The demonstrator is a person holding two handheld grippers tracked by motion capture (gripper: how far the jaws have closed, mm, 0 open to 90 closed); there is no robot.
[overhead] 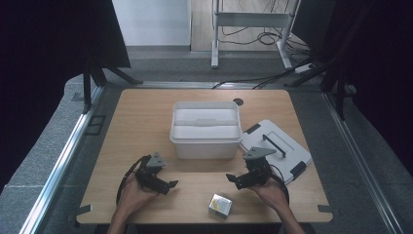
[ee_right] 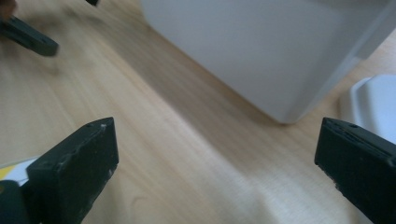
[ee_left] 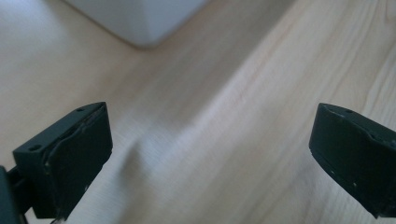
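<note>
On the wooden bench (overhead: 146,122), the left gripper (overhead: 165,185) rests near the front, jaws wide apart and empty. Behind sits the white bin (overhead: 206,127), uncovered. A small box (overhead: 220,204) lies untouched at the near edge. The right gripper (overhead: 234,180) gapes empty too, lid (overhead: 282,153) beside it. Nothing seems started.

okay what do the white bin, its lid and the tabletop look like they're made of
The bin looks like moulded plastic: milky white, slightly translucent walls with a rolled rim. The lid beside it seems the same white plastic, with black clips and a black handle. The table shows pale wood grain with a matte finish, probably wood or laminate.
</note>
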